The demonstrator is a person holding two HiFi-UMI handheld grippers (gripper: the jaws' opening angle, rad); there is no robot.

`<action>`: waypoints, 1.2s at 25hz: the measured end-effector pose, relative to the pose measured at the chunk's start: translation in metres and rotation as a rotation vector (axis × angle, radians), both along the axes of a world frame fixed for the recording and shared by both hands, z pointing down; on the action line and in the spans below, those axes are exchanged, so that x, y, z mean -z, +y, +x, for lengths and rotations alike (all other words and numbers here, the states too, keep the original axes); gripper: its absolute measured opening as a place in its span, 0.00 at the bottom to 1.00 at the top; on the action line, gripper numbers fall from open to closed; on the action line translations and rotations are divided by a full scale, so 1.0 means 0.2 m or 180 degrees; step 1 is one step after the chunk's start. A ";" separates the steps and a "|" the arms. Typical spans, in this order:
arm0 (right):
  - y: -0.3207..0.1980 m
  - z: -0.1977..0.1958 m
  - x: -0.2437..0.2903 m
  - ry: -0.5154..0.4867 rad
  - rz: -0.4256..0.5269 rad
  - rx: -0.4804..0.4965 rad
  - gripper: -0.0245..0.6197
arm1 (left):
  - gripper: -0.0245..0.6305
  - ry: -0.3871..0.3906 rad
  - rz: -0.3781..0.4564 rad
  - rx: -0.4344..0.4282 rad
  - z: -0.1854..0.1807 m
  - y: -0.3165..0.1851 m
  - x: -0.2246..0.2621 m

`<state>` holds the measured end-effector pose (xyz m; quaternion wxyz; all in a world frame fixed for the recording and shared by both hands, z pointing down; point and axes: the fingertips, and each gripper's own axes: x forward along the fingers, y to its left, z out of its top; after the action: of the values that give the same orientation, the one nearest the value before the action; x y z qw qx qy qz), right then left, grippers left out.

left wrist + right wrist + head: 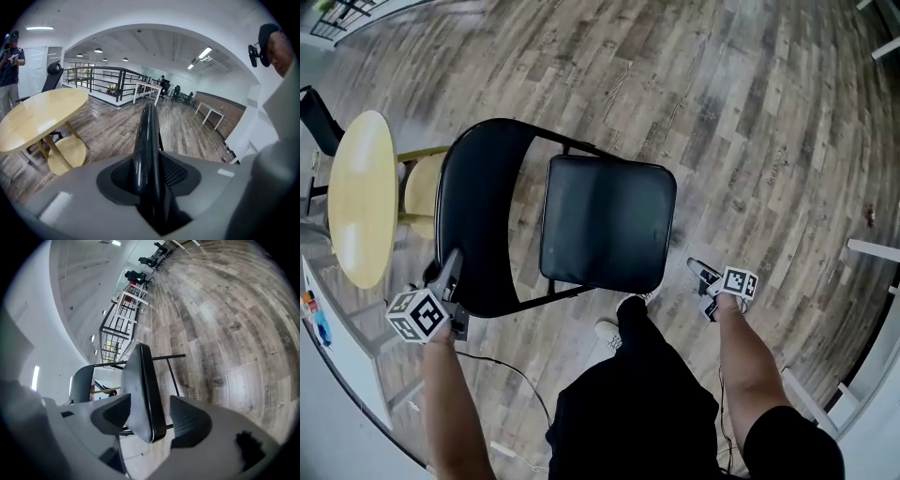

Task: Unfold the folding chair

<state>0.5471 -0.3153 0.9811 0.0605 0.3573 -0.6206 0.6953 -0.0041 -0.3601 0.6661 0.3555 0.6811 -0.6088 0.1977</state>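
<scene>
- Wood-plank floor [750,112] of an open office; railing and desks show far back in the left gripper view.
- Left gripper [450,265], lower left of the head view: jaws closed on the backrest [483,216], at its curved top edge. In the left gripper view [150,187] the black edge runs up from between the pads, contact on both sides as far as can be judged.
- Right gripper [705,289], lower right of the head view: jaws apart, holding nothing. It stands clear of the seat [607,223]. In the right gripper view [150,413] the seat's rim lines up between the pads but touches neither.
- Folding chair [581,187]: centre of the head view, seat lying flat and face up, backrest toward the left of the frame. Judged open or very nearly so.
- Step in hand, as judged: confirm the seat is fully down, then let go.
- Recommended: keep the left grip steady on the backrest so the frame cannot tip. Press the seat's near edge with the right gripper, jaws flat, until it stops.
- Recommended: check that all legs bear on the floor before the left jaws release.
- Hazards: shoe [607,330] just beside the front legs; cable [502,366] on the floor near the left side.
- Round table [361,197] and stool [422,192] stand near the backrest at the left, leaving little room to shift the chair that way.
</scene>
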 end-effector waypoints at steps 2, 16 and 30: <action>0.03 0.00 0.08 0.0031 -0.0070 -0.0047 0.45 | 0.26 -0.0002 -0.0018 0.0008 0.01 0.01 -0.02; 0.30 -0.49 0.52 0.0633 -0.0300 0.1592 0.45 | 0.26 0.0068 -0.0057 -0.0002 0.03 0.03 -0.03; 0.54 -0.79 1.07 0.0860 0.0176 0.0897 0.45 | 0.30 0.0390 -0.0133 -0.0453 0.08 0.14 -0.08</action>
<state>0.3898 -0.2073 0.7671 0.2302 0.3585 -0.6696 0.6084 0.0109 -0.3315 0.6824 0.3913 0.7259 -0.5317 0.1931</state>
